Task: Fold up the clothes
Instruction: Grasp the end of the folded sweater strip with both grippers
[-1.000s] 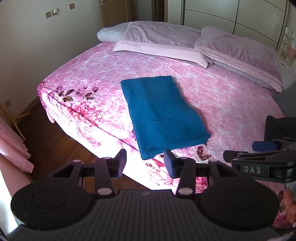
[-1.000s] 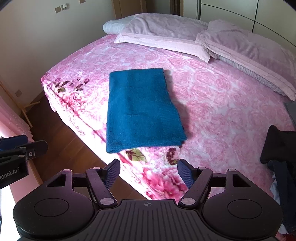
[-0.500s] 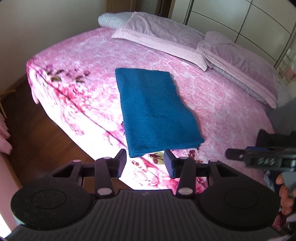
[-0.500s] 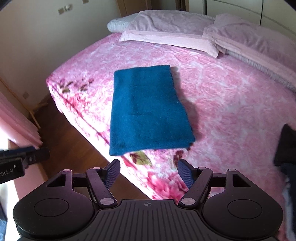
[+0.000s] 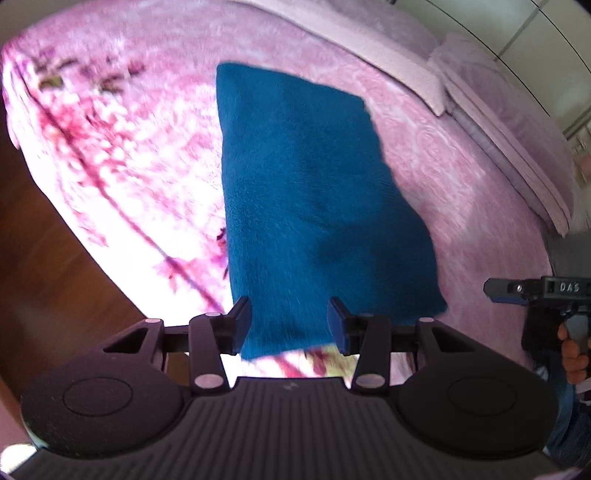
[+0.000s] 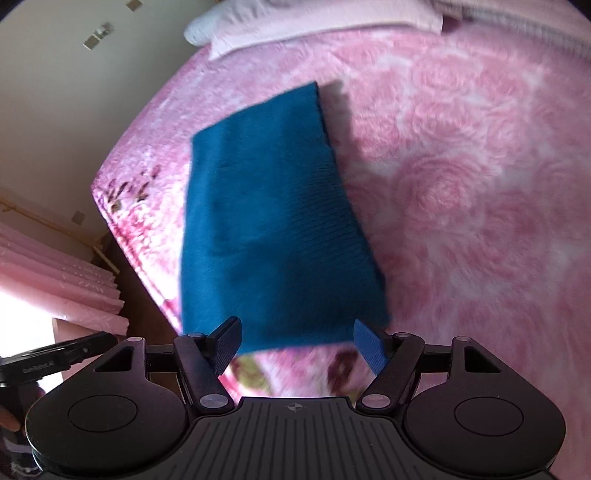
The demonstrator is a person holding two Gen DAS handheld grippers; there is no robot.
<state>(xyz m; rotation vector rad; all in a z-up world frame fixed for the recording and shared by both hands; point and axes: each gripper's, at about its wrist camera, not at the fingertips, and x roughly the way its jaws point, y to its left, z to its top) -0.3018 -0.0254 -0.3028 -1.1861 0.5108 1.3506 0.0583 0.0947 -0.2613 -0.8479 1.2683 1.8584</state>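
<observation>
A: Describe surface and room.

B: I work over a bed with a pink floral bedspread [image 5: 461, 155]. Wooden floor [image 5: 55, 258] lies at left, a cream wall [image 6: 74, 92] behind it, pillows [image 6: 314, 22] at the head.

A: Surroundings, obstructions?

B: Pink pleated fabric [image 6: 55, 277] hangs at far left. Nothing lies between my tongs and the cloth.

A: Task item?

B: The blue folded garment [image 5: 314, 206] lies flat near the bed's edge, a long rectangle with fuzzy texture; details are motion-blurred.

A: Tongs?

B: My left gripper [image 5: 290, 325] stands partly apart, holding nothing. My right gripper [image 6: 297, 343] stands wider apart, likewise clear of the cloth.
</observation>
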